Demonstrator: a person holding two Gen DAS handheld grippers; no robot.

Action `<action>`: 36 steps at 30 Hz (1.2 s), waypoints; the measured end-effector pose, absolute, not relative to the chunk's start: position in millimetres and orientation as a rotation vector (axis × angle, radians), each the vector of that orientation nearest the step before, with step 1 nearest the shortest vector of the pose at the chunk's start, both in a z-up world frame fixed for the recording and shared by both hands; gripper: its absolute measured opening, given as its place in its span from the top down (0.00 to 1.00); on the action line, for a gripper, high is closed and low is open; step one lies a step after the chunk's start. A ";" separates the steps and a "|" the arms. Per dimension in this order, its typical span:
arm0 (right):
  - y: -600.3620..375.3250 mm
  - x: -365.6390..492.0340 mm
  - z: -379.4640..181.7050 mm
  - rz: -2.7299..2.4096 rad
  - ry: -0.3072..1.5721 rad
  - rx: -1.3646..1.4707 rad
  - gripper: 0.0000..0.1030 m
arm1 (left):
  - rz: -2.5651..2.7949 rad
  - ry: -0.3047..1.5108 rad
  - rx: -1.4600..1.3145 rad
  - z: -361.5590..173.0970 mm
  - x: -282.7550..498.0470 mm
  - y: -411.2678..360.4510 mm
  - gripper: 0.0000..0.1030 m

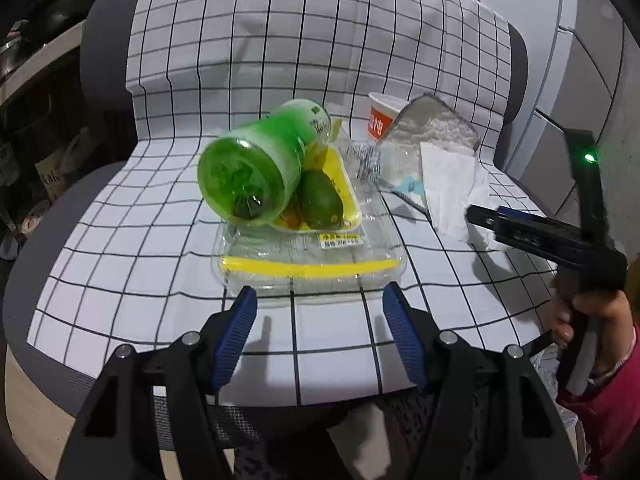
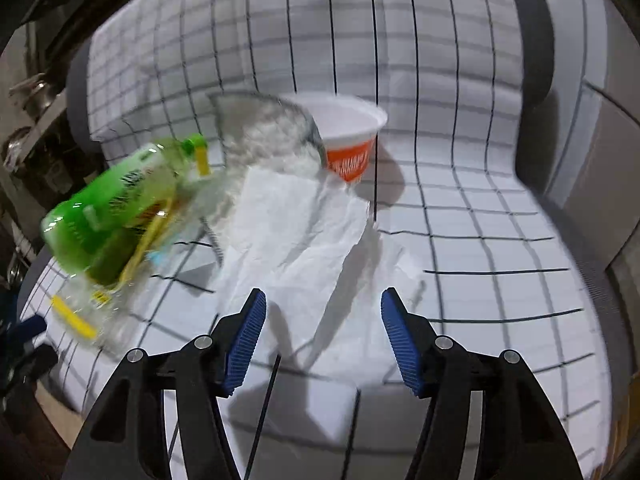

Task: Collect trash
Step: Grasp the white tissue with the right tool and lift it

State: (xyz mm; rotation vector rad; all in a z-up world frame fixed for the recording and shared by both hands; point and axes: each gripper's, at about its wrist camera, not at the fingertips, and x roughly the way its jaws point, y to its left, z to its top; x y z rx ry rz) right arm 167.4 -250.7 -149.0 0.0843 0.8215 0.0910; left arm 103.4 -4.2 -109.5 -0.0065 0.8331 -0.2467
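The left hand-held gripper (image 1: 320,332) stood released, the clear tray (image 1: 308,264) just ahead of it, light and slippery, best pinched at its rim; the right hand-held gripper (image 2: 323,336), also released, straddled the soft, crumpled tissue (image 2: 296,232), easily pinched

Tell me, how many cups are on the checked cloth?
1: the orange and white cup stands upright at the back, behind the white paper, beside the grey-edged cloth. Others may be hidden.
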 end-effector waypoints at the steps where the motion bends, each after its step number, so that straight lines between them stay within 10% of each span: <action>1: -248.9 166.8 -149.9 0.100 0.823 0.082 0.43 | -0.248 0.837 -0.005 -111.1 103.1 -4.7 0.38; 3: -248.4 159.3 -147.5 0.110 0.814 0.084 0.85 | -0.255 0.836 -0.002 -112.4 99.8 -5.4 0.38; 5: -252.2 146.2 -140.7 0.110 0.785 0.099 0.98 | -0.261 0.832 0.002 -111.4 97.4 -7.5 0.38; 17: -327.1 59.5 -102.0 0.211 0.750 0.323 0.99 | -0.324 0.813 0.027 -103.5 84.3 -41.6 0.38; 22: -344.7 69.3 -134.9 -0.040 0.895 0.175 0.90 | -0.332 0.820 0.051 -104.4 81.1 -53.3 0.38; 24: -347.1 67.1 -139.0 -0.063 0.900 0.153 0.54 | -0.330 0.824 0.058 -105.4 81.1 -55.9 0.38; 26: -345.2 59.2 -135.3 -0.063 0.853 0.129 0.39 | -0.326 0.828 0.059 -105.5 81.6 -58.0 0.38; 36: -314.2 89.2 -145.2 0.024 0.838 0.053 0.38 | -0.348 0.841 0.081 -108.6 78.6 -75.9 0.38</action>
